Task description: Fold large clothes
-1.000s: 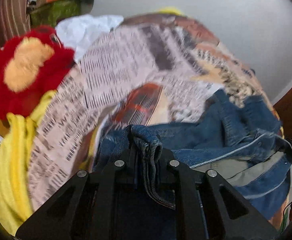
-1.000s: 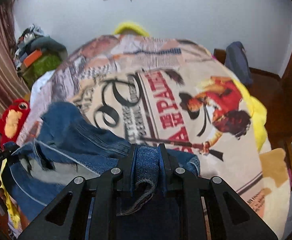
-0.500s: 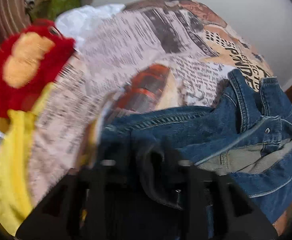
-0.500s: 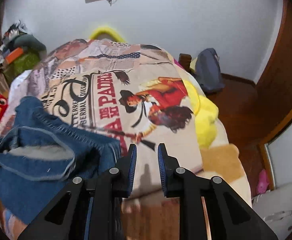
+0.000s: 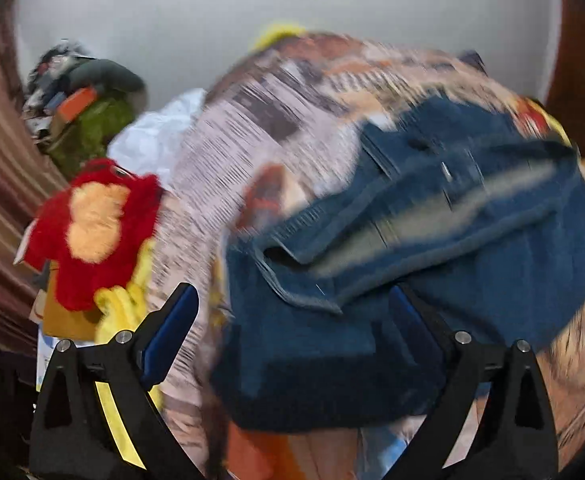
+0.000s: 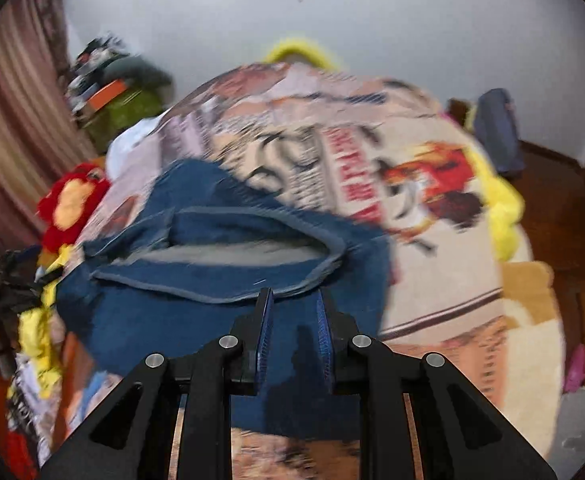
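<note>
A pair of blue jeans (image 5: 432, 240) lies bunched on the printed bedspread (image 5: 232, 152), its waistband open and grey lining showing. In the right wrist view the jeans (image 6: 220, 280) fill the left centre. My left gripper (image 5: 292, 312) is wide open and empty, its fingers either side of the jeans' near edge. My right gripper (image 6: 292, 320) is partly open and empty, just above the denim near the waistband. Both views are motion-blurred.
A red and orange plush toy (image 5: 92, 228) and yellow fabric (image 5: 124, 308) lie at the bed's left edge. A pile of clutter (image 5: 88, 96) stands by the striped curtain. A yellow blanket edge (image 6: 500, 208) and dark bag (image 6: 496, 128) are at the right.
Both grippers have let go of the jeans. The left jaws have opened wide and pulled back; the right gripper released earlier and has swung back over the denim.
</note>
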`<state>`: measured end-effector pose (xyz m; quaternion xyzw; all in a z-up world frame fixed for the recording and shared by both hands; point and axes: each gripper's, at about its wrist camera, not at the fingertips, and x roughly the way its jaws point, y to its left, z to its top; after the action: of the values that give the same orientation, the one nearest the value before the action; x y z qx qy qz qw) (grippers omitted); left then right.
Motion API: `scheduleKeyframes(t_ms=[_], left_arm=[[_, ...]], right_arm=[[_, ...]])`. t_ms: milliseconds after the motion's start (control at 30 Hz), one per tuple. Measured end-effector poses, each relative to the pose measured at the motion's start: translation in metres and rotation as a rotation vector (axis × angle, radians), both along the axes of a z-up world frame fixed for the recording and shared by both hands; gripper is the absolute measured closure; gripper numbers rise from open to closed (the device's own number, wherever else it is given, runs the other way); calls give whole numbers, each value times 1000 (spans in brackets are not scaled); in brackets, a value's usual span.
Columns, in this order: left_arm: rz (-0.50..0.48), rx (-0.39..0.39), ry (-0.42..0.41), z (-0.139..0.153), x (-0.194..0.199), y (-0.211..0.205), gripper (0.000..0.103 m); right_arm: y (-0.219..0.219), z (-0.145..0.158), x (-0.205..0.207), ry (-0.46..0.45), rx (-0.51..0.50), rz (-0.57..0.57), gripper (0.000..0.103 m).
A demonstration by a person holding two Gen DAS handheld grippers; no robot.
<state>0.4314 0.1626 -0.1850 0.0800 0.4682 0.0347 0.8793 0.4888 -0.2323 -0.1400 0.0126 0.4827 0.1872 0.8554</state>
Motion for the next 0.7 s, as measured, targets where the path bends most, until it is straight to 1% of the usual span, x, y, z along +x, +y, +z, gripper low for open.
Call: scheduleKeyframes(t_ms=[100,167,200,267,333,367,500,533,600,700], left_arm=[[-15,-12,75,-34,-1,-9,6],[-2,-28,127,-57,4,-9,6],[3,-36,139,-62,5,-8,6],[13,-53,131,-71,11,-3,6],[23,-41,121,-72,21,2,6],[31,-27,118,-72,27,5,6],[81,64,107,-70,58,19,6],[87,56,109,-68,65,24,6],[106,1,94,-58,79,36,6],[164,-76,35,-35,97,52,6]], right_arm=[[22,-16,-4,52,0,49,86],[36,-31,-4,87,-11,76,86],[44,-40,-4,107,-21,92,86],[56,-59,-3,144,-46,115,86],[64,-72,1,146,-77,126,86],[70,-76,2,127,-100,138,86],[81,-71,18,71,-134,166,86],[81,-68,25,66,-132,161,86],[83,-61,42,40,-124,143,86],[84,-48,64,-12,-92,110,86]])
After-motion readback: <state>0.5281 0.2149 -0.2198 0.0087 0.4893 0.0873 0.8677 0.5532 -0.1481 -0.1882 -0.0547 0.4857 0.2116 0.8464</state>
